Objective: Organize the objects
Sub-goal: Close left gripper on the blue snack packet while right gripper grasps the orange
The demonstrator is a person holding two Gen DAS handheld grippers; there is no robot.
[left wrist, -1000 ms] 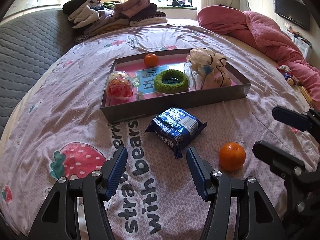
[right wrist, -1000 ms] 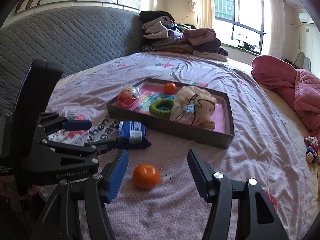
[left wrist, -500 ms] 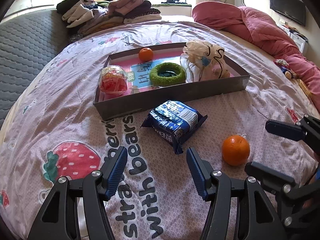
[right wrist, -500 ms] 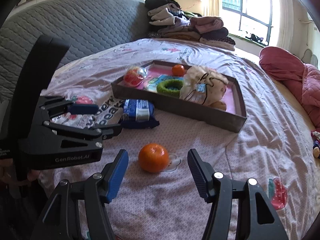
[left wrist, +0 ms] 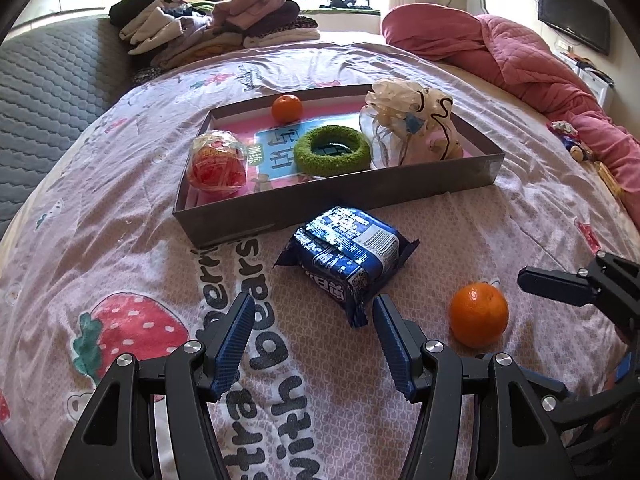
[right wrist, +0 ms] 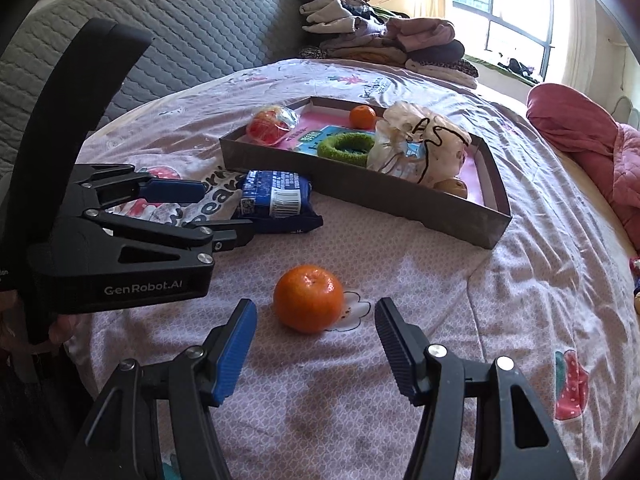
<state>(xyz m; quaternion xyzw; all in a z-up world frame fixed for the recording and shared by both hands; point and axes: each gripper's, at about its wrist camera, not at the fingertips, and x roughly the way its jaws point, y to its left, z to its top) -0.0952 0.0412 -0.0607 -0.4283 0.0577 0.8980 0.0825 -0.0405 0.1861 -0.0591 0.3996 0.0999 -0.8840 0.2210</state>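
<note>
A blue snack packet [left wrist: 347, 254] [right wrist: 276, 200] lies on the pink bedspread just in front of a grey tray [left wrist: 304, 216] [right wrist: 360, 190]. My left gripper [left wrist: 312, 340] [right wrist: 200, 212] stands open right before the packet, nothing between its fingers. To the packet's right lies a loose orange [left wrist: 478, 315] [right wrist: 309, 298]. My right gripper [right wrist: 316, 344] [left wrist: 532, 320] is open just short of that orange. In the tray lie a small orange [left wrist: 286, 108], a green ring [left wrist: 332, 151], a red wrapped snack [left wrist: 216, 166] and a cream drawstring bag [left wrist: 412, 124].
Folded clothes [left wrist: 216, 28] are stacked at the bed's far end beside a grey quilted headboard [right wrist: 192, 28]. A pink quilt [left wrist: 520, 56] is bunched along the right side, with small toys [left wrist: 572, 140] next to it.
Both grippers have come closer to the bed; the packet and the loose orange now sit lower and larger in their views. The right gripper has dipped toward the orange. Jaws are unchanged.
</note>
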